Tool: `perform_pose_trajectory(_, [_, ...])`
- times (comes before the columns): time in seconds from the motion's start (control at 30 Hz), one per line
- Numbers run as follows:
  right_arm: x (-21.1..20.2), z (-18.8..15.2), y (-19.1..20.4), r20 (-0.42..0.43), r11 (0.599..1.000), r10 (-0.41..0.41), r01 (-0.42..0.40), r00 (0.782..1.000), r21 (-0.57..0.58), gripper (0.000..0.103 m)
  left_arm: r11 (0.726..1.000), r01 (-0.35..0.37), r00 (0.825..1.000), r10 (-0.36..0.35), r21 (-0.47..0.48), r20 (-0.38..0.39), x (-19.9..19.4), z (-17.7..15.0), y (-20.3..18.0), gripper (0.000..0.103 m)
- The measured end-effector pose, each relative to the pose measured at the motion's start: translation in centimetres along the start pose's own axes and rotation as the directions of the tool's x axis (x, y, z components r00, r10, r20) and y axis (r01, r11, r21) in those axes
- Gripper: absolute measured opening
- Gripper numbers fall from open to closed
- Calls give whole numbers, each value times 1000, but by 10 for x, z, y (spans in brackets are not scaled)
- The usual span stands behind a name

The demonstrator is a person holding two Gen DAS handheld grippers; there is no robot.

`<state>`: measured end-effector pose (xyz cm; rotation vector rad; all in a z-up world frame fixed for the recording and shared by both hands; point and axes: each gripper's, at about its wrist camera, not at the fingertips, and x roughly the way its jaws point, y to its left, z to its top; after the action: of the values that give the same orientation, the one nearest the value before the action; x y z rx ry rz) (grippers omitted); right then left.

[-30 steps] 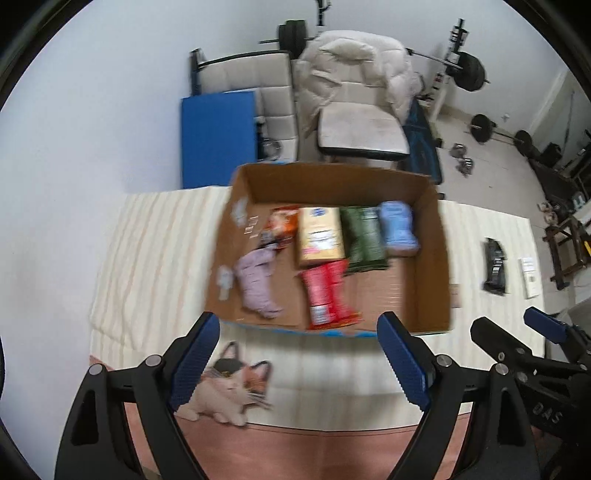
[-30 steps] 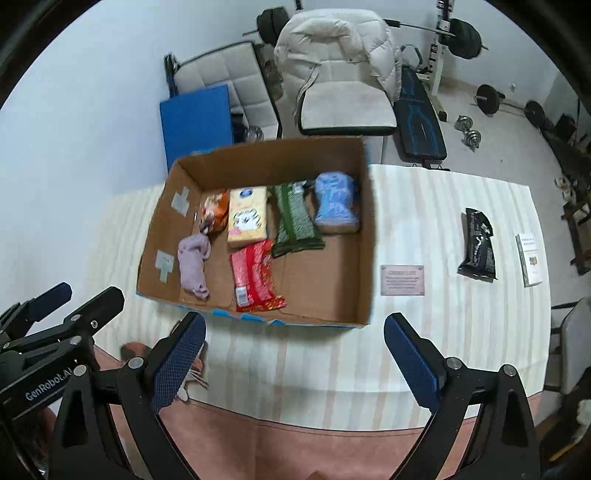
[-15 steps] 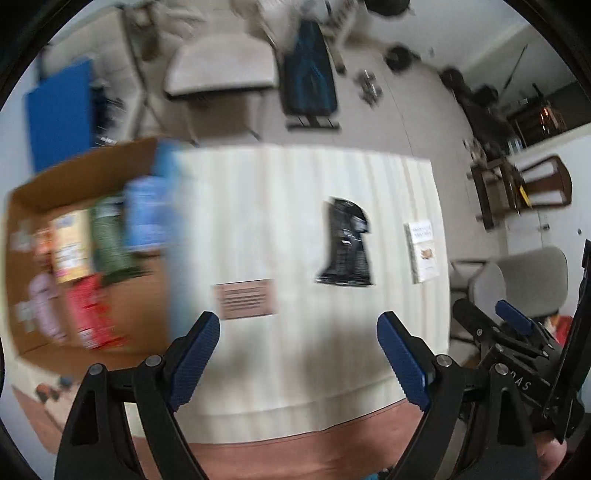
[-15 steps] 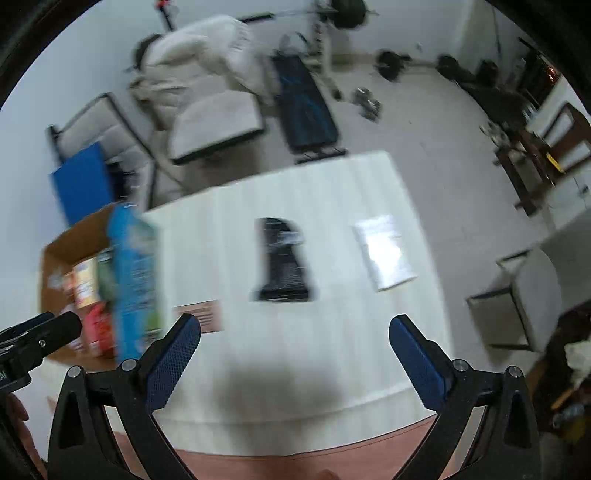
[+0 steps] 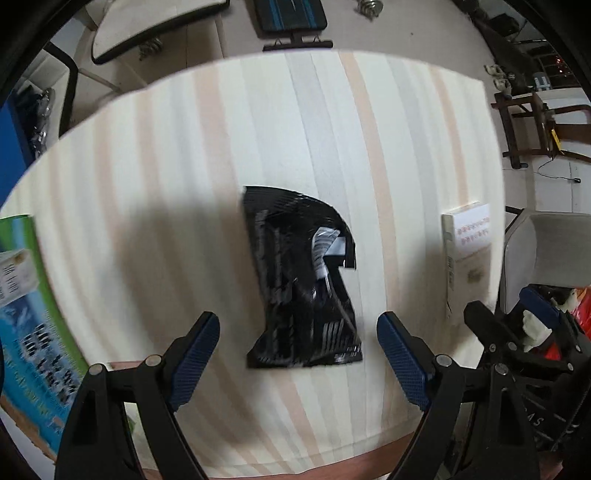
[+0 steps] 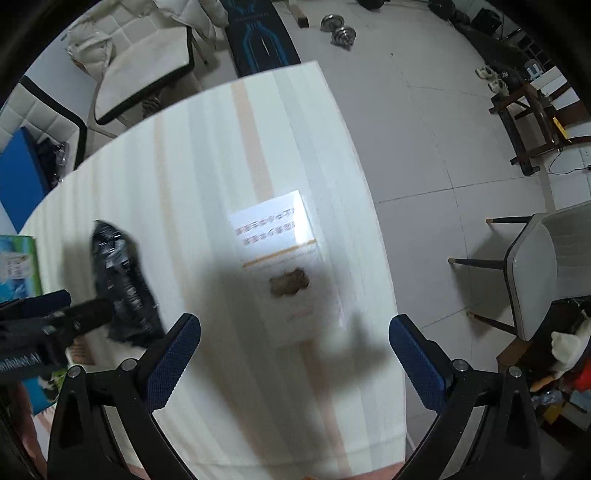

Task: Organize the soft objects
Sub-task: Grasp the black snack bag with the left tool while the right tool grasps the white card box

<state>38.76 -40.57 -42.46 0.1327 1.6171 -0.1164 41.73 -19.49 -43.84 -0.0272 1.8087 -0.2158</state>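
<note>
A: We hold both tools pointing steeply down over the table draped in a cream cloth with pale peach and grey stripes [image 5: 207, 155]. How do our claws stand?

B: Our left gripper [image 5: 298, 356] has its blue-padded jaws spread wide with nothing pinched between them. It hangs just above the crinkled black plastic pouch [image 5: 301, 280], whose lower end shows in the gap between the pads; we cannot tell whether they touch it. Our right gripper [image 6: 294, 360] is spread wider, its jaws empty, above the flat white packet with red print and a brown picture [image 6: 284, 266].

A: And where do those lie?

B: The pouch lies flat in the middle of the cloth. The white packet lies flat to its right, near the table's right edge. In the right wrist view our left tool reaches in from the left, over the pouch.

A: The room?

B: White floor tiles [image 6: 424, 122], a pale padded chair [image 6: 543, 273] beside the table, a dark blue bench [image 6: 260, 37], and a pair of metal dumbbells [image 6: 338, 29]. A green and blue printed box wall [image 5: 33, 317] stands at the far left.
</note>
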Motion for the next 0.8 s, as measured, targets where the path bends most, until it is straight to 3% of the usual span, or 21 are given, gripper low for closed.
perform_pose_trajectory(0.1, [16,8,0,-27,1000,-8,8,1000,-10,102,1000,-7,1000,7,-4,-31,14,3,-5,85])
perform_pose_trajectory(0.2, [30,16,2,-56,999,-20,18,998,-26,96,999,-46,999,46,22,-13,19,0,-12,81])
perform_pose_trajectory(0.37, [45,21,10,-77,998,-29,25,997,-53,88,988,-139,990,136,65,42,19,-9,-23,65])
perform_pose_trajectory(0.43, [53,21,14,-102,998,-30,24,994,-58,77,985,-156,987,152,69,59,19,-13,-25,60])
perform_pose_trajectory(0.53, [53,20,13,-92,999,-17,14,996,-41,77,984,-162,985,157,71,76,17,-20,-28,48])
perform_pose_trajectory(0.8, [51,17,14,-92,999,-18,14,996,-39,73,986,-154,985,149,58,90,11,-32,-21,46])
